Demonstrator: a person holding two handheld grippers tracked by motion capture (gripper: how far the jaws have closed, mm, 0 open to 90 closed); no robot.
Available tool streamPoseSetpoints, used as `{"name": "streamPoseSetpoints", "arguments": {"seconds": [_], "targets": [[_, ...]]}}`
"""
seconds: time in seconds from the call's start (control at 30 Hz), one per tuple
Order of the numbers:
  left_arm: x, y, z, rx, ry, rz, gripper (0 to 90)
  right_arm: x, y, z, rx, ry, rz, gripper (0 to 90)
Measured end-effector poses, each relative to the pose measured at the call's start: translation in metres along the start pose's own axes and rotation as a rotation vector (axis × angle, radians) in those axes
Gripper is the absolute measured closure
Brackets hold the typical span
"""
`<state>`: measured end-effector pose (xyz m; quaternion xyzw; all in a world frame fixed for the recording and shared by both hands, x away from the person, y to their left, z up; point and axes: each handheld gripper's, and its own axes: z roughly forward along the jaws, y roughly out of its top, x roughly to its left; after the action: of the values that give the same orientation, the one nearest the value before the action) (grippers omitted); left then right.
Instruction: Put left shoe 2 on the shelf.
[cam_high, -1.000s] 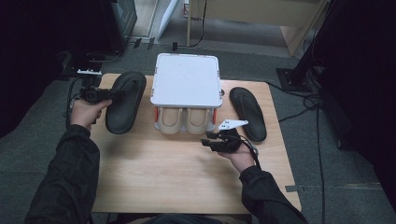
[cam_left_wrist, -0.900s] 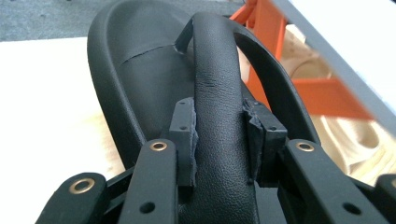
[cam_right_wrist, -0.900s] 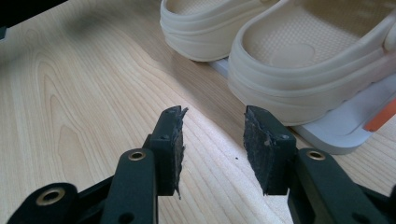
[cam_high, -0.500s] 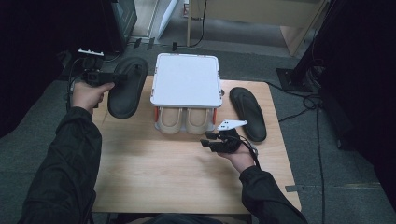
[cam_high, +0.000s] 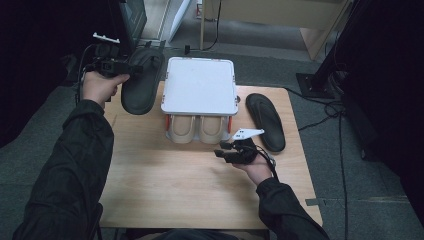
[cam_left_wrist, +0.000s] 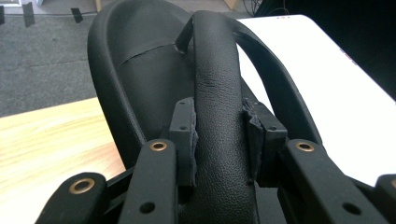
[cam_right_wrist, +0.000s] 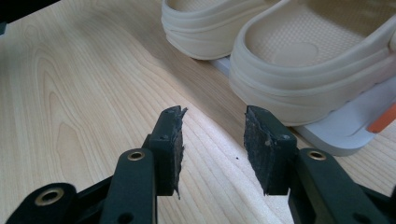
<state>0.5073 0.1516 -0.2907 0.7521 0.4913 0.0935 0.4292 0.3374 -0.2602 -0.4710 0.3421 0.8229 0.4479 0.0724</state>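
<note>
My left gripper (cam_high: 122, 66) is shut on the strap (cam_left_wrist: 218, 107) of a black flip-flop (cam_high: 142, 82), which hangs tilted above the table's far left corner beside a white two-level rack (cam_high: 200, 85). In the left gripper view both pads (cam_left_wrist: 184, 135) press the strap's sides. A second black flip-flop (cam_high: 265, 120) lies flat to the right of the rack. A pair of beige clogs (cam_high: 199, 129) sits on the rack's lower level. My right gripper (cam_high: 223, 150) hovers open over the wood in front of the clogs (cam_right_wrist: 299, 60), with nothing between its pads (cam_right_wrist: 170, 147).
The wooden table (cam_high: 170, 190) has bare room in front of the rack. Grey carpet surrounds it. Cables and a stand foot (cam_high: 320, 82) lie on the floor to the right. A pale cabinet (cam_high: 280, 15) stands at the back.
The left gripper has lifted the black flip-flop off the table and carried it up and toward the far left. The right gripper has stayed where it was.
</note>
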Motion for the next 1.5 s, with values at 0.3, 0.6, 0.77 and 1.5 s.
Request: {"name": "streamPoseSetpoints", "arguments": {"seconds": [0.3, 0.6, 0.77, 1.5], "targets": [[-0.022, 0.016, 0.01, 0.002, -0.013, 0.013, 68.0, 0.0, 0.0, -0.001, -0.004, -0.002, 0.0, 57.8], [-0.042, 0.02, 0.032, 0.013, -0.037, 0.02, 68.0, 0.001, 0.0, -0.002, -0.005, -0.001, -0.006, 57.8], [-0.053, 0.021, 0.044, 0.013, -0.045, 0.021, 68.0, 0.001, 0.001, -0.003, -0.008, 0.0, -0.01, 57.8], [-0.072, 0.003, 0.093, 0.042, -0.057, 0.013, 67.4, 0.0, 0.001, -0.006, -0.012, -0.006, -0.011, 57.8]]}}
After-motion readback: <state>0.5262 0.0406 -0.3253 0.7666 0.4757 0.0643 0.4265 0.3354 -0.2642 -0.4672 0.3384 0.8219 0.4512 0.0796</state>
